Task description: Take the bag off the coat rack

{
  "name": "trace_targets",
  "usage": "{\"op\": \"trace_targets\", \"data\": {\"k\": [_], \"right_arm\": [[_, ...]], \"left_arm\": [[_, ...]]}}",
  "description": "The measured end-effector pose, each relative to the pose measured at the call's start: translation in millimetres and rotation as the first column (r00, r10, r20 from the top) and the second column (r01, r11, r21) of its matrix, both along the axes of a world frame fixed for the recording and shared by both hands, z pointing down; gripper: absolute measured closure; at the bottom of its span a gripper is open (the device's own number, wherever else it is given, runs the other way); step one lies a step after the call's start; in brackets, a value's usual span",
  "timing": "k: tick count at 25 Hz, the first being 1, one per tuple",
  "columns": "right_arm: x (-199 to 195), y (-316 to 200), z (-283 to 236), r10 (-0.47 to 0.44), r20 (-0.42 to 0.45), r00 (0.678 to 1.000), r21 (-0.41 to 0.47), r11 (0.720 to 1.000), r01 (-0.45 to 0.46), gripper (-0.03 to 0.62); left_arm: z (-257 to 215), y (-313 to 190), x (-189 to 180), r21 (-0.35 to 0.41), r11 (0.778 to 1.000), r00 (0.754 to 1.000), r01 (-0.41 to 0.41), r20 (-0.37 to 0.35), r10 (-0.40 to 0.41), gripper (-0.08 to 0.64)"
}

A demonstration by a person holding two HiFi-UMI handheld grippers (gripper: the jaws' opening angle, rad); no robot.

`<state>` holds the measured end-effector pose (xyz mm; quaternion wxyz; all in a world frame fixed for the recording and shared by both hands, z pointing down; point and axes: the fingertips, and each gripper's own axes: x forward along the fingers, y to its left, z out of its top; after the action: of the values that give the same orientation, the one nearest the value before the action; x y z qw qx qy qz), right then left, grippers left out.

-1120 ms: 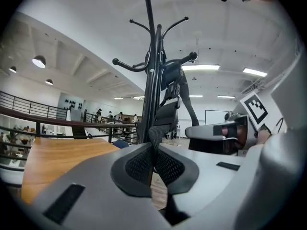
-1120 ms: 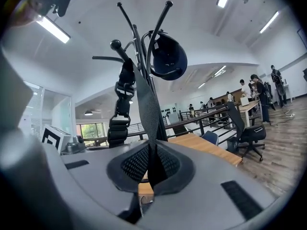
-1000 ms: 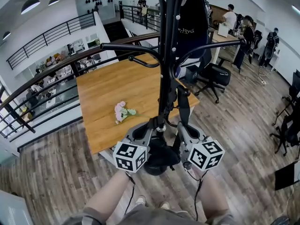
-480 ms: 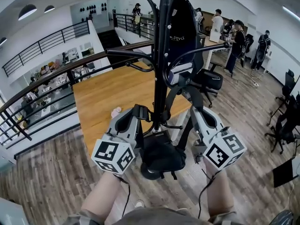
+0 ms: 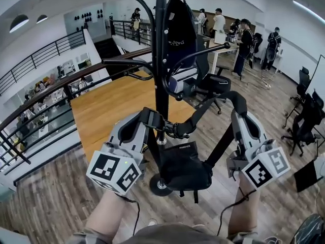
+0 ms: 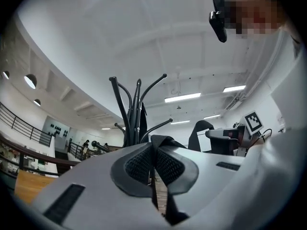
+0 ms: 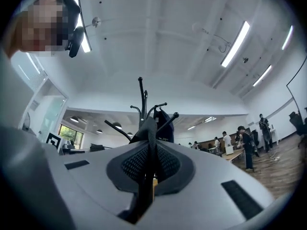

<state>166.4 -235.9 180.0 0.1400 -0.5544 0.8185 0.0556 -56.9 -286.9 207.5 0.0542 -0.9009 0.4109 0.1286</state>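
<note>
A black bag (image 5: 185,168) hangs low in front of the black coat rack pole (image 5: 161,80). Its strap (image 5: 218,99) is stretched between my two grippers. My left gripper (image 5: 151,120) is shut on the strap's end beside the pole, near a low peg; I cannot tell whether the strap touches the peg. My right gripper (image 5: 238,111) is shut on the strap's top bend, to the right of the pole. In the left gripper view the jaws (image 6: 154,150) pinch the strap (image 6: 162,142). The right gripper view shows the same, jaws (image 7: 149,147) pinching the strap (image 7: 147,131).
A second dark bag (image 5: 180,32) hangs high on the rack's upper hooks. A wooden table (image 5: 114,103) and a railing (image 5: 56,83) lie left of the rack. An office chair (image 5: 213,84) and several people (image 5: 244,34) are at the back right. The rack's round base (image 5: 158,185) stands on wood floor.
Both grippers have risen and spread apart, the right one swinging out to the right. The strap is pulled taut between them and the bag has come up with it.
</note>
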Motion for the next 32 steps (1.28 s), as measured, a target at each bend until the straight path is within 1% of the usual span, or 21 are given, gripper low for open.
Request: {"op": "trace_targets", "data": {"k": [3, 6, 10, 13, 17, 22, 24, 27, 32], "right_arm": [[23.3, 13.1, 13.4, 0.053, -0.021, 0.998, -0.029, 0.998, -0.054, 0.561], [44.4, 31.0, 28.2, 0.129, -0.030, 0.991, -0.069, 0.989, -0.131, 0.561], [73.1, 55.2, 50.1, 0.216, -0.033, 0.976, -0.126, 0.968, -0.218, 0.561], [90.7, 75.3, 64.0, 0.272, -0.028, 0.962, -0.160, 0.949, -0.273, 0.561], [112.4, 106.2, 90.4, 0.351, -0.041, 0.935, -0.208, 0.913, -0.352, 0.561], [131.5, 139.9, 131.2, 0.435, -0.051, 0.899, -0.261, 0.863, -0.433, 0.561], [138.3, 147.8, 137.2, 0.463, -0.069, 0.884, -0.285, 0.840, -0.462, 0.561], [144.3, 161.2, 148.5, 0.487, -0.098, 0.868, -0.316, 0.812, -0.491, 0.561], [155.3, 184.0, 183.0, 0.522, -0.099, 0.847, -0.384, 0.765, -0.517, 0.561]], "left_arm": [[8.6, 1.6, 22.3, -0.013, 0.999, 0.999, -0.045, 0.009, 0.045, 0.544], [18.3, 0.0, 49.5, -0.034, 0.992, 0.992, -0.119, 0.032, 0.120, 0.545], [33.5, 0.3, 90.3, -0.065, 0.975, 0.975, -0.213, 0.056, 0.216, 0.545], [45.3, 4.6, 122.2, -0.092, 0.954, 0.955, -0.284, 0.064, 0.290, 0.545], [69.1, 17.8, 161.1, -0.125, 0.920, 0.922, -0.371, 0.072, 0.381, 0.544], [108.9, 34.9, 203.6, -0.175, 0.867, 0.869, -0.466, 0.095, 0.486, 0.543], [115.3, 39.4, 215.5, -0.201, 0.852, 0.853, -0.483, 0.114, 0.510, 0.545], [126.8, 47.5, 225.7, -0.233, 0.839, 0.834, -0.491, 0.152, 0.530, 0.545], [160.5, 58.4, 241.3, -0.297, 0.813, 0.809, -0.500, 0.173, 0.561, 0.545]]}}
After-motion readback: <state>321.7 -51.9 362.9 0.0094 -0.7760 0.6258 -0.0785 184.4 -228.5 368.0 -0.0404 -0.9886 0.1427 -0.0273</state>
